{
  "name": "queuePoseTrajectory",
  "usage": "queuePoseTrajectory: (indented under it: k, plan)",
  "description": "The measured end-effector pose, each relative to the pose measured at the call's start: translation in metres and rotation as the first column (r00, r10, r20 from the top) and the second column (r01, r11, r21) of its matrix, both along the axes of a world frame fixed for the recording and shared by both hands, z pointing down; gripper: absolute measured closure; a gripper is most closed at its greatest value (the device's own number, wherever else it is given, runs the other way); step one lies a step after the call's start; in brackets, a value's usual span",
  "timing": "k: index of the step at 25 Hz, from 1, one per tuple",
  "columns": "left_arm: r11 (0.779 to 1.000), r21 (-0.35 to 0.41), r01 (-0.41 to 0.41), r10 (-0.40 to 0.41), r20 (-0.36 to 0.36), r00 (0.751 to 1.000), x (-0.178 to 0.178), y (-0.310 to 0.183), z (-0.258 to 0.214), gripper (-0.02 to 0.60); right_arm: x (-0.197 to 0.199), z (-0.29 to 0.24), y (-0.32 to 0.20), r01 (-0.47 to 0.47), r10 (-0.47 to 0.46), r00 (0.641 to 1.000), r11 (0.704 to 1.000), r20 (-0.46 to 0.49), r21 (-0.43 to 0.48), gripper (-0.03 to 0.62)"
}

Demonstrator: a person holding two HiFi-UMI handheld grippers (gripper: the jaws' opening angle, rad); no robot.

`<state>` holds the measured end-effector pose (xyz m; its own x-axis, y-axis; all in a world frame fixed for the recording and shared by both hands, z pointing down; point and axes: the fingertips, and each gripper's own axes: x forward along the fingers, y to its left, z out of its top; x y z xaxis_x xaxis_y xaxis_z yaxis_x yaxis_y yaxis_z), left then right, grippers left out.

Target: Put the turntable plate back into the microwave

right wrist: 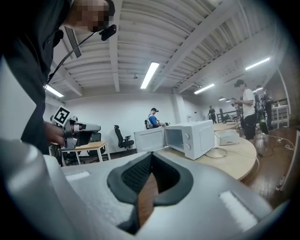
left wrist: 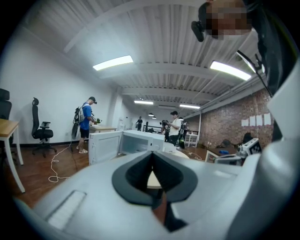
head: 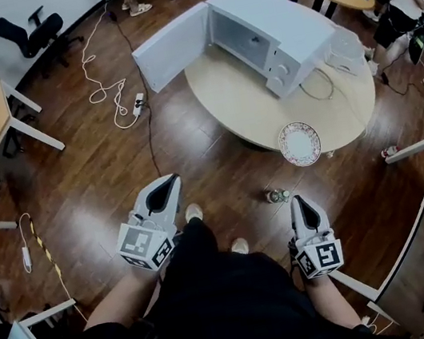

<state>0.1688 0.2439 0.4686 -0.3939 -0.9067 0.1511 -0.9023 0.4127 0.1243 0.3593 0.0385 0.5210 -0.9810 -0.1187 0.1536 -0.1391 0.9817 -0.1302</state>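
Your turntable plate (head: pixel 299 143) is lying flat on the round desk (head: pixel 234 108), right at the edge nearest you. Taking everything else from that plate:

- **Microwave:** the microwave (head: pixel 269 33) sits farther back on the same desk, well apart from the plate. Its door (head: pixel 173 50) is swung wide open.
- **Right claw:** your right claw (head: pixel 297 200) is on your side of the plate, out over the wooden floor. It's near the plate but not touching it, and the nose points roughly toward it.
- **Left claw:** your left claw (head: pixel 169 180) is off to the plate's left, also over the floor and well apart from it.
- **Bottle:** a small bottle (head: pixel 277 194) lies on the floor just short of the plate, close to the right claw's tip.

Both claws are clenched and empty. In each gripper view the pads meet at the tip with nothing pinched between them.
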Motion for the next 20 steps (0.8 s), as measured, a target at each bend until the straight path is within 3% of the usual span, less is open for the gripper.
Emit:
queuePoseTrajectory:
  k: [6, 20]
  plan:
    - [1.000, 0.011, -0.017, 0.017, 0.008, 1.000, -0.041, -0.016, -0.009, 0.578, -0.025, 0.003, -0.010, -0.065, 0.065, 0.998, 0.998, 0.003, -0.011, 0.592]
    - [0.996, 0.058, -0.071, 0.071, -0.003, 0.997, -0.127, -0.035, -0.029, 0.578, -0.107, -0.025, -0.007, -0.095, 0.095, 0.995, 0.995, 0.004, 0.042, 0.592]
